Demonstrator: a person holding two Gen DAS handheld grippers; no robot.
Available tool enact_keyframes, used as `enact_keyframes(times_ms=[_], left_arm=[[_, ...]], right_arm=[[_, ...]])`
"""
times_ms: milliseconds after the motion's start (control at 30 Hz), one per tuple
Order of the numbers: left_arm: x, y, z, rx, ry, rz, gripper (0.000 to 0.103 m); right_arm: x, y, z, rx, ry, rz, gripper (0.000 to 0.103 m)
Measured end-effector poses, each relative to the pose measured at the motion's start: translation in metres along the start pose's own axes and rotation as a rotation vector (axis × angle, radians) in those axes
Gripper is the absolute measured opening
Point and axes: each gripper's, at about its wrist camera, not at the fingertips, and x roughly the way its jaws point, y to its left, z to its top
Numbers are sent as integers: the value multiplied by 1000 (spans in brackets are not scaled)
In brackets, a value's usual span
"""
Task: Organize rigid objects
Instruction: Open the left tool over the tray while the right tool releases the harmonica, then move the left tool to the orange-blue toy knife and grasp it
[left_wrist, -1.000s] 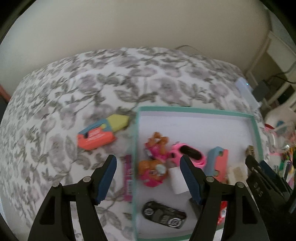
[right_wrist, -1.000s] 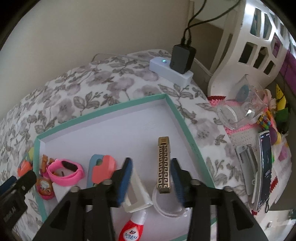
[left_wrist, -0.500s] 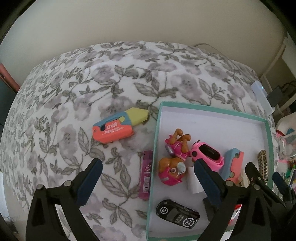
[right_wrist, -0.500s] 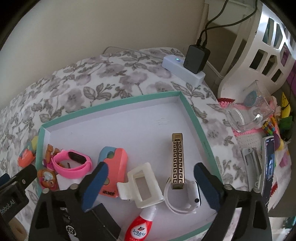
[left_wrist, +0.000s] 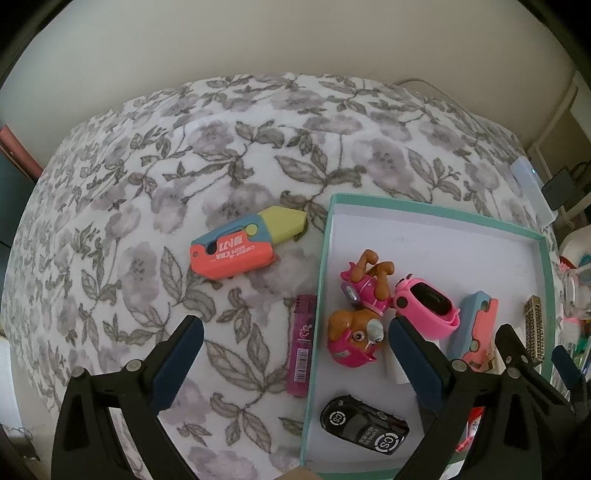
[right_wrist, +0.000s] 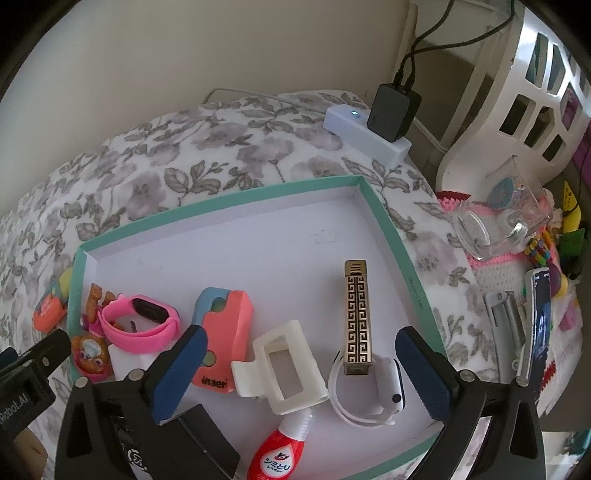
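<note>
left wrist view: the left hand-held gripper (left_wrist: 295, 354) is seen spread wide and empty above a purple lighter (left_wrist: 302, 349) lying just outside the tray (left_wrist: 320, 258). the right hand-held gripper (right_wrist: 301, 363) is likewise released, over a white clip (right_wrist: 284, 367) inside the tray.

The cloth (left_wrist: 147, 206) is white with grey flowers and leaves. The box (right_wrist: 391, 221) has a teal rim and white floor. Inside lie a pink band (right_wrist: 140, 321), a gold bar (right_wrist: 356, 317) with black key pattern, and a black toy car (left_wrist: 364, 424); near its left edge lies a magenta lighter (left_wrist: 302, 347).
</note>
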Motion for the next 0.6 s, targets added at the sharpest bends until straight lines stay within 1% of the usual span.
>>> enact_keyframes(times_ms=[133,233,300,433,500,600], left_arm=[[1,9,4,-25,11,-8,103],[1,22,8,-46,15,-1,103],[1,38,12,-72,11,14,103],[3,82,20,-148,8,49,103],[7,105,22,-187,21,69,103],[15,130,20,-241,46,81,103]], right_arm=[[-2,9,0,-10,-1,15,103],[-5,22,-1,-18,-1,60,103],[-9,35,-2,-31,-5,107,103],[-18,61,-3,-76,-27,149,103],[-23,76,-4,-101,-37,179,103],[-27,97,-6,-142,-44,222,103]])
